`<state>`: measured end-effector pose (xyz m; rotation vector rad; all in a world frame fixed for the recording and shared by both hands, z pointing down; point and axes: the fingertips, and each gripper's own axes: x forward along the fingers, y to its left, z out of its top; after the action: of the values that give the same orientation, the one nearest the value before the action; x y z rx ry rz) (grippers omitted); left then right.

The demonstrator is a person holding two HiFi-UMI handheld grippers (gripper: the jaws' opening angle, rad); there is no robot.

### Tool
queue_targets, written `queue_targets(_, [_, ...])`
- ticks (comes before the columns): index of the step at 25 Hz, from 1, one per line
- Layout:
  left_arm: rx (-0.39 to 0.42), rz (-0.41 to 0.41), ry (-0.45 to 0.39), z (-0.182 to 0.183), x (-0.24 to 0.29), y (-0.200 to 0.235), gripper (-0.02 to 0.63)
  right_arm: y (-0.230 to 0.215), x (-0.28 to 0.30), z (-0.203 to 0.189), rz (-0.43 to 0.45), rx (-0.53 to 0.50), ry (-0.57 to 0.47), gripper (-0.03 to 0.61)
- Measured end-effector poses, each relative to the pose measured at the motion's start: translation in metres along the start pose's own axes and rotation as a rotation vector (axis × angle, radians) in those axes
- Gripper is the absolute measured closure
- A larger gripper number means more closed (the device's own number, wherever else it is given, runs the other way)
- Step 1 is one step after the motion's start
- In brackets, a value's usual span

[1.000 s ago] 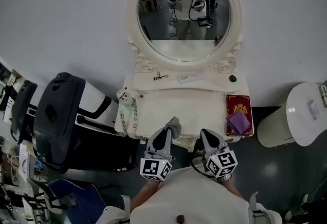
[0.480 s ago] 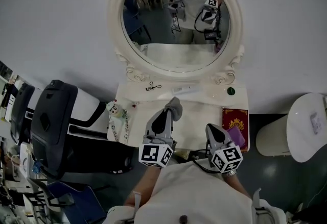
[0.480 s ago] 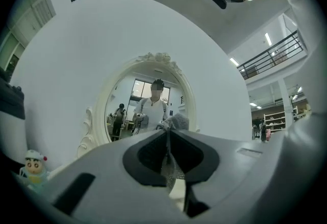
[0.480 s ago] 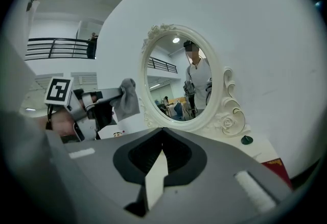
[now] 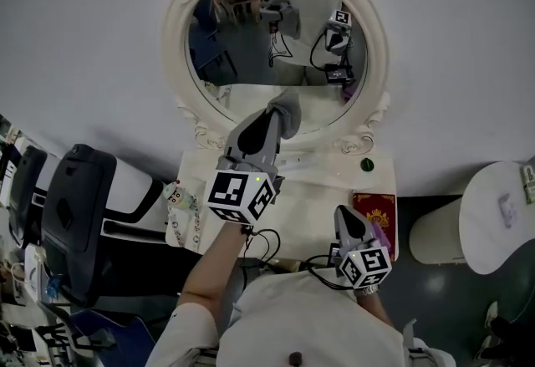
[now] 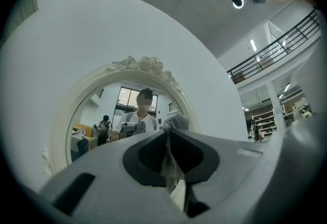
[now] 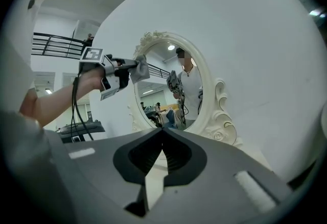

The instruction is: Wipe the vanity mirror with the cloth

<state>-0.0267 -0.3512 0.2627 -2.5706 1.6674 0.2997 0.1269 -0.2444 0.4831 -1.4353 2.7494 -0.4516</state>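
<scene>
You have the cloth (image 5: 288,113) clamped in the left gripper (image 5: 279,111) at the mirror (image 5: 251,39)'s near glass; wiping apparently all remains; right gripper (image 5: 346,218) jaws together, empty.

Staged dressing corner inside a large, high-ceilinged hall; an ornate cream vanity mirror (image 5: 175,48) stands on a matching dressing table (image 5: 318,190) against a plain white wall (image 5: 84,22); beyond that wall, to the right, the left gripper view shows a railed upper gallery (image 6: 278,44), ceiling strip lights (image 6: 253,44) and stocked shelving (image 6: 259,125); the mirror glass reflects an open floor with tables, chairs and a standing person (image 6: 105,125) far off.
</scene>
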Motion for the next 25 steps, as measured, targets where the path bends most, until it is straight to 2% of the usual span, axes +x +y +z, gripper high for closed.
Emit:
queue_targets(5, [0.011, -0.031, -0.011, 0.054, 0.054, -0.001, 0.592, -0.012, -0.009, 0.005, -0.051, -0.018, -0.013, 0.571])
queue_targets(11, [0.069, -0.004, -0.033, 0.11, 0.111, 0.006, 0.592, -0.023, -0.017, 0.012, -0.104, -0.001, -0.028, 0.571])
queue_targets(17, [0.062, 0.016, -0.016, 0.122, 0.149, 0.01, 0.592, -0.026, -0.023, 0.014, -0.121, -0.001, -0.046, 0.571])
queue_targets(25, [0.072, 0.072, -0.019, 0.125, 0.17, 0.025, 0.592, -0.031, -0.028, 0.003, -0.141, 0.019, -0.03, 0.571])
